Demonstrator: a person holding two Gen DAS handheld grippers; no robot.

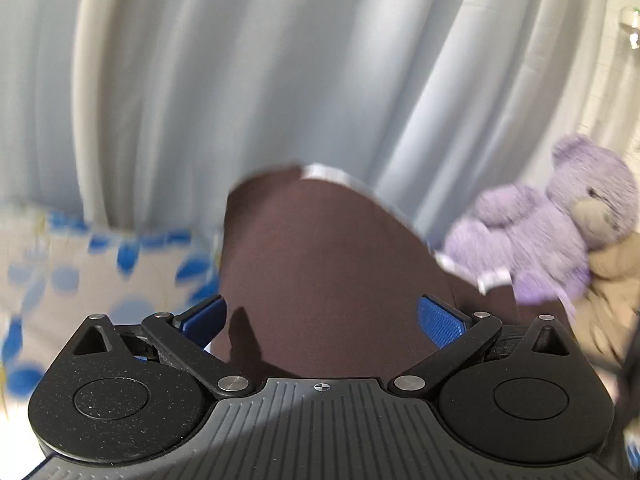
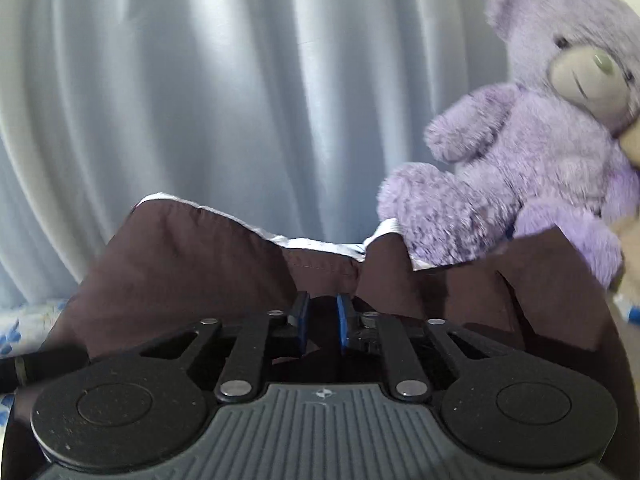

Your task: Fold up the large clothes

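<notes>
A dark brown garment with a white-trimmed edge lies on a bed with a blue-flowered sheet. My left gripper is open, its blue pads wide apart over the brown cloth, holding nothing. In the right wrist view the same garment bunches up in front of me. My right gripper is shut on a fold of the brown garment, the pads nearly together with cloth between them.
A purple teddy bear sits at the right, its foot touching the garment's white edge; it also shows in the left wrist view. A beige plush is beside it. Pale grey-blue curtains hang behind.
</notes>
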